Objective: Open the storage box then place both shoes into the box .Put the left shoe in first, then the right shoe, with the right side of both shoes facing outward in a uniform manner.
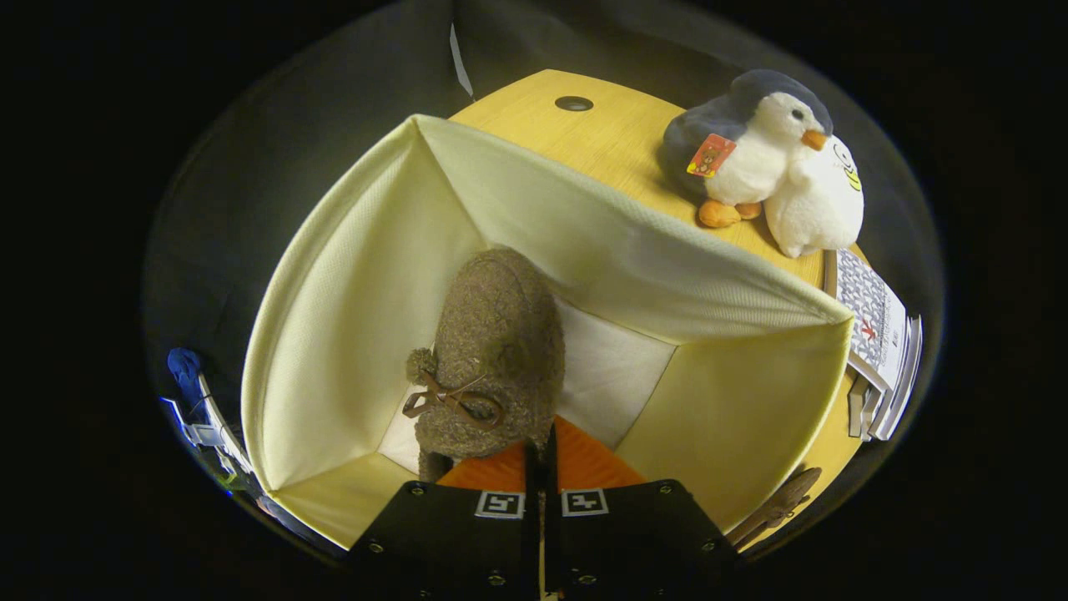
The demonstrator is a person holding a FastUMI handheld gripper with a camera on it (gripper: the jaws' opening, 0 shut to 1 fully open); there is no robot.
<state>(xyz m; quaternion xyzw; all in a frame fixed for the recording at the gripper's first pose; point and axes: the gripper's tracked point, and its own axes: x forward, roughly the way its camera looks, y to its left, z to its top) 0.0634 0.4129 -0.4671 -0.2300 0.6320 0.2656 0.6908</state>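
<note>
Gripper view looks down into the open storage box (pixel 734 409), a pale fabric bin with cream walls and a lighter floor, standing on a yellow wooden surface (pixel 601 133). The tool (pixel 542 455) hangs over the box's near side with its two fingers drawn almost together, only a thin dark slit between them. Whether they pinch anything is hard to judge: the heel end of the brown fuzzy shoe (pixel 496 351) meets the fingertips and disappears behind them, so the contact itself is hidden. The shoe stands inside the box on its floor, close to the left wall, toe pointing away from the tool; a small brown bow and a pompom sit on its upper. Which shoe of the pair it is cannot be told.

Outside the box, by its near right corner, a brown piece (pixel 780 501) lies on the surface, mostly cut off by the box wall; it may be the second shoe, but too little shows. Beyond the far wall a plush penguin (pixel 751 133) sits leaning against a white plush toy (pixel 818 204). Just beside them a stack of booklets (pixel 880 351) overhangs the surface edge. A small dark round hole (pixel 574 103) marks the far part of the surface.
</note>
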